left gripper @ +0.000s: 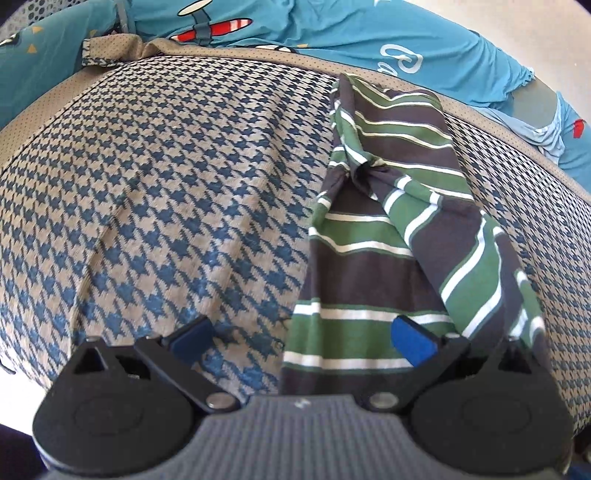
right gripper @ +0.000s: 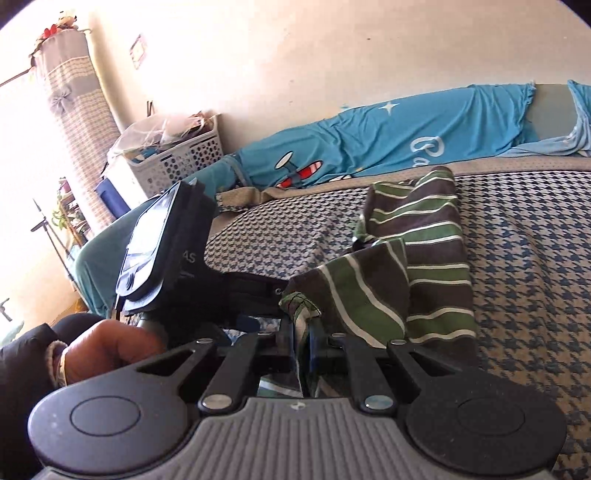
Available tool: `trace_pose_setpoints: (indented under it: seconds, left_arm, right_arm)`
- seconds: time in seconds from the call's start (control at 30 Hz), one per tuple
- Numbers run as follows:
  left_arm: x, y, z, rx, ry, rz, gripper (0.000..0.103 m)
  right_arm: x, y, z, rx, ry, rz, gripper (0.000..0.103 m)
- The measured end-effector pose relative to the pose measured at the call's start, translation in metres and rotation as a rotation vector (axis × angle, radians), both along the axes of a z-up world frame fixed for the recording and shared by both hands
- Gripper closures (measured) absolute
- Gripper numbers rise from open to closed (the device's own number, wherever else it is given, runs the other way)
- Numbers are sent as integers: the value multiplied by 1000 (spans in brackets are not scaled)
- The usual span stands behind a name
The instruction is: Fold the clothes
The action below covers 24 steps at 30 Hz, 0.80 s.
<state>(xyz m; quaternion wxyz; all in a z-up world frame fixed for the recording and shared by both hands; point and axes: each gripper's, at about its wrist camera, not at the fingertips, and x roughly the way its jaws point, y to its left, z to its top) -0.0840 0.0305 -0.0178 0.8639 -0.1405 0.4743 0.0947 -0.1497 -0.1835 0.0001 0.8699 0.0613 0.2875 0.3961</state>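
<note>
A striped garment (left gripper: pixel 373 236) in green, dark grey and white lies bunched and twisted on the houndstooth bed cover (left gripper: pixel 177 192). My left gripper (left gripper: pixel 301 339) hovers open just over its near hem; the right blue pad (left gripper: pixel 412 341) is above the cloth and the left pad (left gripper: pixel 192 338) above bare cover. In the right wrist view, my right gripper (right gripper: pixel 303 343) is shut on a lifted corner of the striped garment (right gripper: pixel 417 258), which drapes up from the bed cover (right gripper: pixel 524 266). The left gripper's body (right gripper: pixel 166 251) sits close to the left, held by a hand (right gripper: pixel 110 347).
A blue quilt with aeroplane prints (left gripper: pixel 332 26) (right gripper: pixel 388 136) lies along the far side of the bed. A perforated laundry basket (right gripper: pixel 177 162) and a tall covered column (right gripper: pixel 77 96) stand against the wall at the left.
</note>
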Motion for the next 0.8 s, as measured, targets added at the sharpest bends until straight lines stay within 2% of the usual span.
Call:
trace_pose_setpoints:
  seconds: [0.3,0.57,0.8]
  left_arm:
    - [-19,36,13,-30,-23,130,0]
    - [-19,32,17,1,-28,131,0]
    - [-18,32,17,0,-29,139,0]
  right_arm:
    - [-13,37,-21,-33,22,171,94]
    - [-19,60,-48,-146,21,249,94]
    - [-16,58,-61,-199,108,305,88]
